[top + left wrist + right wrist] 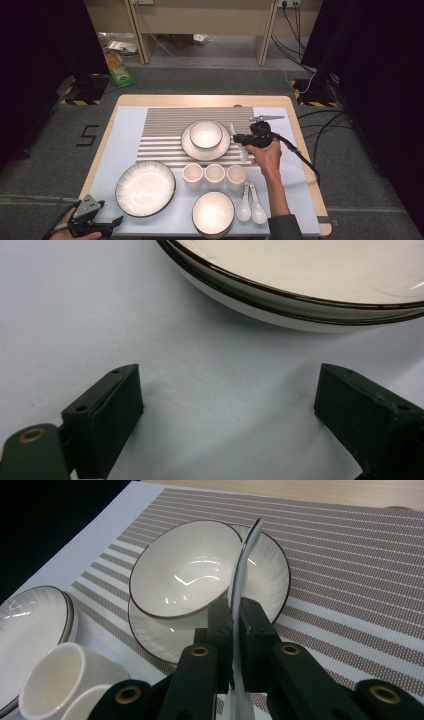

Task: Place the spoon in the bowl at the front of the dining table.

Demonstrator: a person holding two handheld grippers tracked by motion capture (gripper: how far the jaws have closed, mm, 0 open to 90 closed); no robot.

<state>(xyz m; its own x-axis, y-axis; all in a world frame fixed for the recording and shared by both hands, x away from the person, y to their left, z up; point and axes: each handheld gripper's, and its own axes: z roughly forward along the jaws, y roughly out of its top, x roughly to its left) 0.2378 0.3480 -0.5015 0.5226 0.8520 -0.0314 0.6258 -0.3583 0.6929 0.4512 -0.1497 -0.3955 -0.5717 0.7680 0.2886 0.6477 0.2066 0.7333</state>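
Observation:
My right gripper (240, 140) (232, 625) is shut on a white ceramic spoon (232, 130) (243, 555). The spoon is clamped on edge between the pads, its long end rising past the jaws. It hovers just right of a white bowl (205, 134) (182, 570) that sits on a dark-rimmed plate (192, 148) (272, 565) on the striped placemat (165, 130). My left gripper (111, 226) (227, 405) rests open at the table's front left corner. Nothing is between its jaws, and the rim of a large ribbed plate (145, 188) (300, 295) lies just ahead.
Three white cups (215, 176) stand in a row in front of the placemat. Another bowl (213, 212) sits at the front edge, with two white spoons (251, 202) beside it on the right. Cables trail off the table's right side.

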